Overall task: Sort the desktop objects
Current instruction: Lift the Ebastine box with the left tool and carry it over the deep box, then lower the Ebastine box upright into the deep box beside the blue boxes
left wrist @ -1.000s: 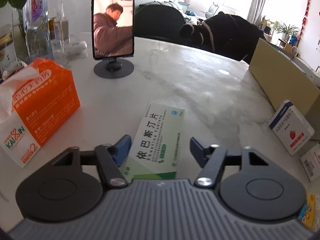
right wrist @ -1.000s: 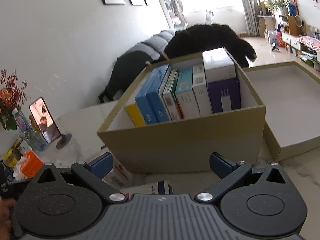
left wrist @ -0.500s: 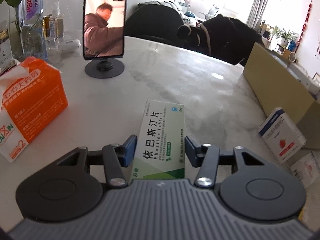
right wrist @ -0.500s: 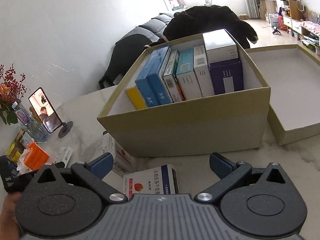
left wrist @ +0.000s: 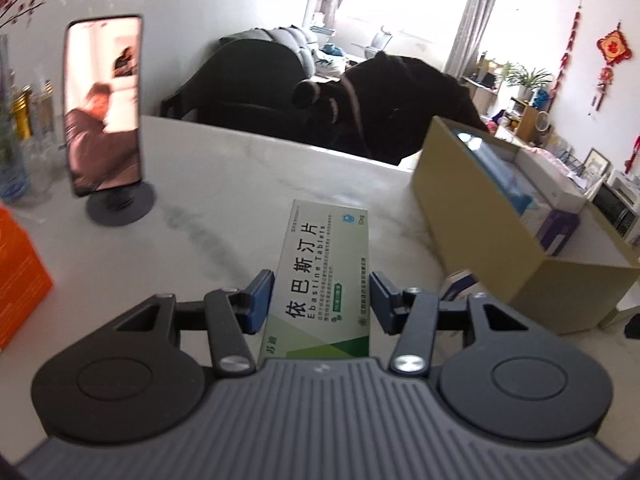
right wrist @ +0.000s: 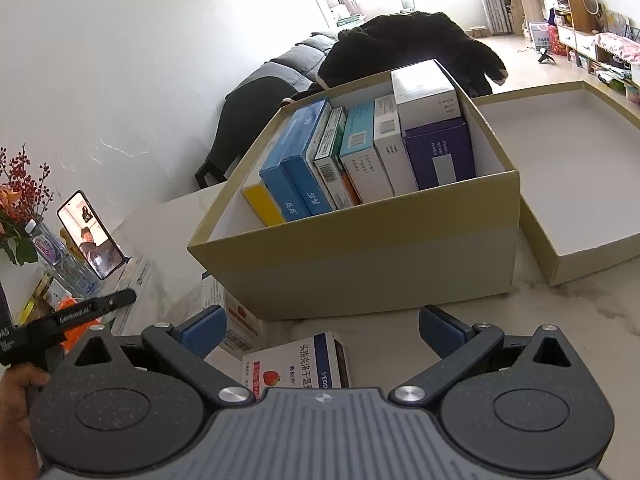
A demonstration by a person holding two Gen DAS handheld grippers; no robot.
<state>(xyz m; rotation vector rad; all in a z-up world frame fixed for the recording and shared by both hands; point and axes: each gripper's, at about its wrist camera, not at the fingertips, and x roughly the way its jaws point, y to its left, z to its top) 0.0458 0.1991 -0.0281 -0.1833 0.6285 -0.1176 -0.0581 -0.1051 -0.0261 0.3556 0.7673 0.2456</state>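
Observation:
A green and white medicine box (left wrist: 320,276) printed "Ebastine Tablets" sticks forward from my left gripper (left wrist: 320,300), which is shut on its long sides and holds it above the marble table (left wrist: 224,208). To the right stands the open tan carton (left wrist: 480,240). In the right wrist view the carton (right wrist: 360,272) holds several upright medicine boxes (right wrist: 360,160) in a row. My right gripper (right wrist: 322,330) hangs open in front of it, above a white box with a strawberry picture (right wrist: 296,364) that lies on the table.
The carton's lid (right wrist: 560,268) lies upturned to the right. Another white box (right wrist: 236,320) leans at the carton's near left corner. A phone on a round stand (left wrist: 104,108), bottles (left wrist: 16,152) and an orange tissue pack (left wrist: 16,272) stand at the left. A black coat (left wrist: 400,108) hangs beyond the table.
My left gripper closed on the green and white box, lifted it off the table and swung right toward the carton. The right gripper stayed open and hardly moved.

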